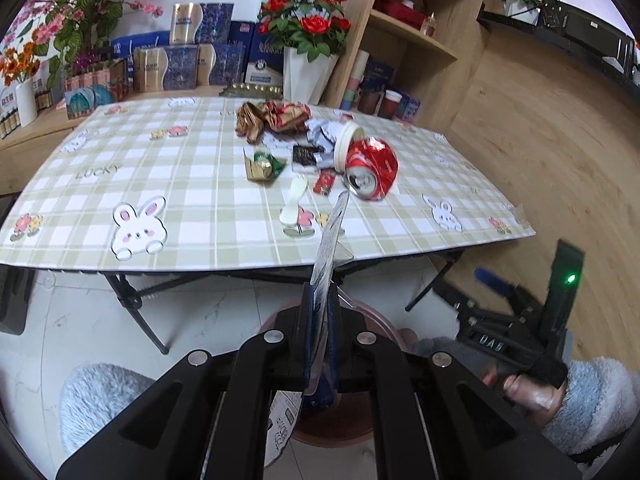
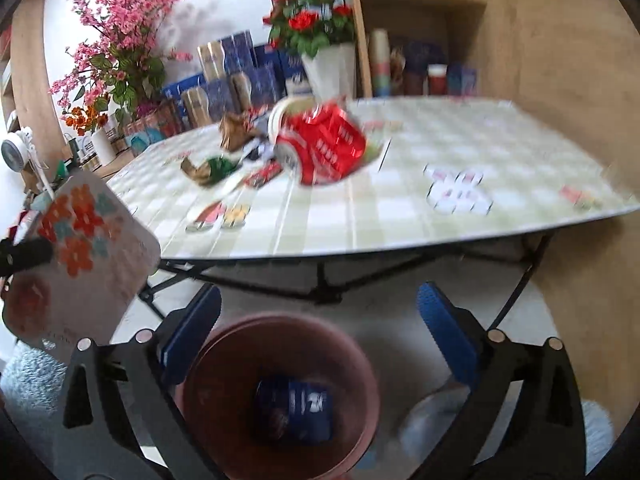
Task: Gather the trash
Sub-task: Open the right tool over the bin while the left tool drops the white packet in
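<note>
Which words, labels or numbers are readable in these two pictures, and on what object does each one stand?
"LUCKY": printed on the checked tablecloth.
"DAS", or close to it: on the body of the right gripper, read in the left wrist view.
Crushed red can: white lettering, too distorted to read.
Blue gift boxes behind the table: print too small.
Flat packet in the left gripper: print unreadable.
Blue packet in the bin: blurred.

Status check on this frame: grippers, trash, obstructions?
Left gripper shut on flat wrapper. Right gripper open, empty, above bin. Crushed can remains on table. Nothing obstructing.
</note>
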